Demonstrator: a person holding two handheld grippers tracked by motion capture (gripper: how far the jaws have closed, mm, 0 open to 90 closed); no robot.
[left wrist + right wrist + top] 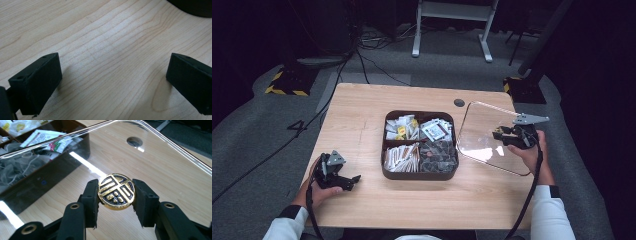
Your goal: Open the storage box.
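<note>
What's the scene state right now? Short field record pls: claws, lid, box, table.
right claw: shut on the gold knob of the clear lid, holding it tilted at the right of the box
left claw: open, nothing between the jaws, low over bare wood at the table's near left
box: dark, uncovered, four compartments with packets and sachets
table: light wood, round hole near the far edge

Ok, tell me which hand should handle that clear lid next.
Right. The right tool is already shut on the gold knob of the clear lid, holding it beside the brown box. The left tool sits open on the table, far from the lid.
</note>
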